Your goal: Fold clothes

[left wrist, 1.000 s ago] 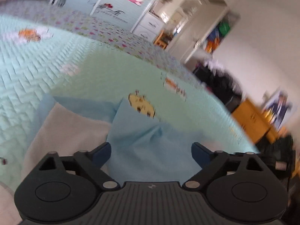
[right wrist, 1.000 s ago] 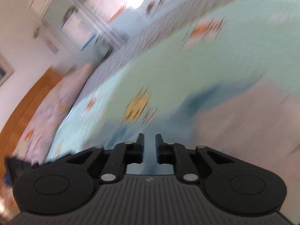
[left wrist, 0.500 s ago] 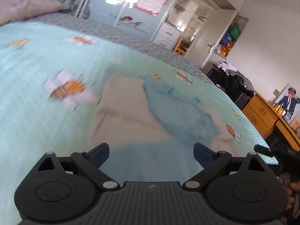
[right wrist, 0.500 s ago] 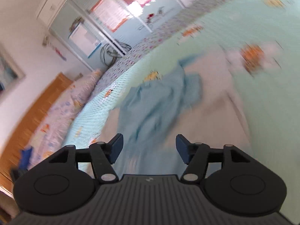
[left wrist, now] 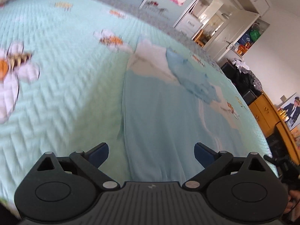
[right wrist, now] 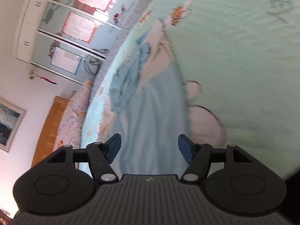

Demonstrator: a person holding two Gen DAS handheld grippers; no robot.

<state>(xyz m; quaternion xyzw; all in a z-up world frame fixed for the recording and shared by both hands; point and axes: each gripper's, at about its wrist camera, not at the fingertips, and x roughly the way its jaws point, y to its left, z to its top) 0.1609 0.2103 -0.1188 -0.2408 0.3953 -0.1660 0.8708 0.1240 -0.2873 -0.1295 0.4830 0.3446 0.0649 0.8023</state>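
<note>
Right now your left gripper [left wrist: 151, 151] hangs over the near end of the pale blue garment [left wrist: 165, 123], jaws spread wide with nothing pinched between them; the cloth lies flat on the bed [left wrist: 61, 86] below. Your right gripper [right wrist: 149, 147] points down the same garment [right wrist: 151, 116] from its other side, and its jaws are opening, the fabric lying under the gap but not pressed by either pad.

Going left to right in the left wrist view, you get the mint quilted bedspread with its blurred cartoon prints, then the garment running away from you, its far part showing a cream panel [left wrist: 151, 60] with a crumpled blue bunch [left wrist: 195, 84] lying against it. Only this view shows the open white wardrobe [left wrist: 241, 28], the dark heap of clothes [left wrist: 245, 76] beside it, the wooden dresser [left wrist: 266, 110] and a framed portrait [left wrist: 292, 110] at the right edge. Bright items sit on the wardrobe's shelf, too small for you to identify.

The right wrist view alone gives you the wooden headboard [right wrist: 52, 123] at left, the pillow [right wrist: 80, 101], a framed picture [right wrist: 9, 123] on the wall, and the sliding doors with pink-bordered posters [right wrist: 80, 28]. Here the cream panel [right wrist: 159, 45] and blue bunch [right wrist: 127, 82] appear from the opposite side.
</note>
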